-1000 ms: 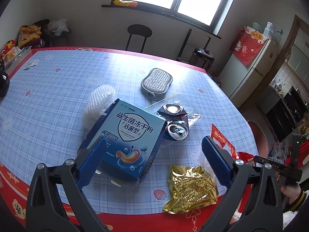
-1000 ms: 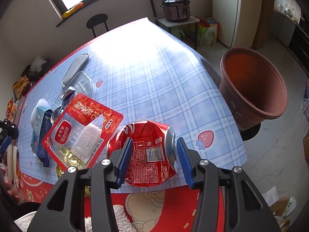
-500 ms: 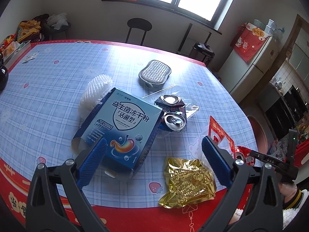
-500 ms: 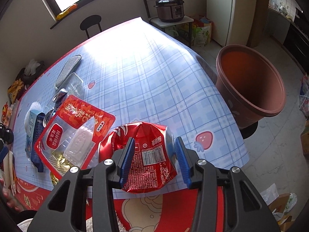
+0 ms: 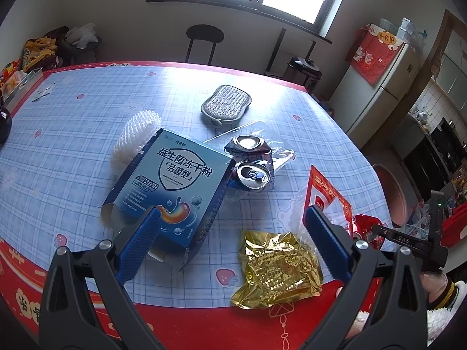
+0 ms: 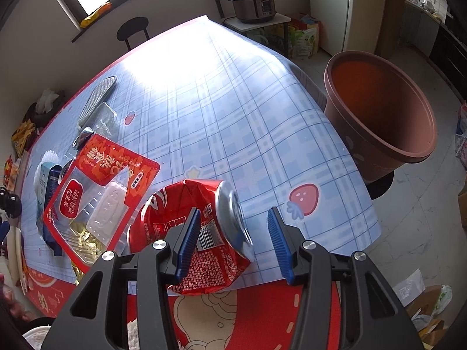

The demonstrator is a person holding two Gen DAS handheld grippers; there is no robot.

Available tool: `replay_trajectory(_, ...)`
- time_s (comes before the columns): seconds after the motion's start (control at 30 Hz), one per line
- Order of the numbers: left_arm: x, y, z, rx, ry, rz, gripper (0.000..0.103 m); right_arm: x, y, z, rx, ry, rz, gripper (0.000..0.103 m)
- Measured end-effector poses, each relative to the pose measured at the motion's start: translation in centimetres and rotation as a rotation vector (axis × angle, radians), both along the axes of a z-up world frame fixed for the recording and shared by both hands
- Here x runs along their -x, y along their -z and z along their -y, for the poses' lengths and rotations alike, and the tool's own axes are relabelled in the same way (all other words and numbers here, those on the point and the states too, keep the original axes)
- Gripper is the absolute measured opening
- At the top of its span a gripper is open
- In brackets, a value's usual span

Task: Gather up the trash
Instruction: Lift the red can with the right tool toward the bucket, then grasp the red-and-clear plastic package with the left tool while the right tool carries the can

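Note:
My right gripper (image 6: 235,234) is open around a crushed red can (image 6: 201,233) lying at the table's near edge; the can sits against the left finger, with a gap to the right finger. A red snack packet (image 6: 99,180) lies left of it. My left gripper (image 5: 230,242) is open and empty above the table's near edge, with a blue box (image 5: 172,186) by its left finger and a gold foil bag (image 5: 277,268) between the fingers. Crushed silver cans (image 5: 251,163) and white foam netting (image 5: 134,140) lie beyond. A brown tub (image 6: 382,113) stands on the floor to the right.
A grey scrubber pad (image 5: 226,103) and clear plastic film (image 5: 280,154) lie farther back on the blue checked tablecloth (image 6: 227,110). A stool (image 5: 204,36) stands behind the table, a rice cooker (image 6: 252,1) on a side stand, a fridge (image 5: 382,81) at right.
My right gripper has opened; its fingers have spread away from the red can, which now rests on the table. My left gripper has pulled back slightly.

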State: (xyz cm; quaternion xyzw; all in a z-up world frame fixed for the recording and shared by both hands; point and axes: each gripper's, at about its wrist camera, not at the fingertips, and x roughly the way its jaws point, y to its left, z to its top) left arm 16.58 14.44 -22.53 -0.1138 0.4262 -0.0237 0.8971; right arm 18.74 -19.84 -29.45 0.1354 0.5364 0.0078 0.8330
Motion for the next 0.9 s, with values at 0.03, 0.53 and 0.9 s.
replay_trajectory(0.03, 0.0, 0.0, 0.2, -0.002, 0.002, -0.002, 0.097, 0.0, 0.3, 0.0, -0.012, -0.006, -0.011, 0.047)
replay_trajectory(0.53, -0.9, 0.1, 3.4, 0.009, 0.078, -0.020, 0.096, 1.4, -3.1, 0.8, -0.063, -0.087, 0.167, 0.019)
replay_trajectory(0.9, -4.0, 3.6, 7.0, 0.131, 0.203, -0.179, 0.057, 2.5, -6.0, 2.7, -0.024, -0.072, 0.280, 0.019)
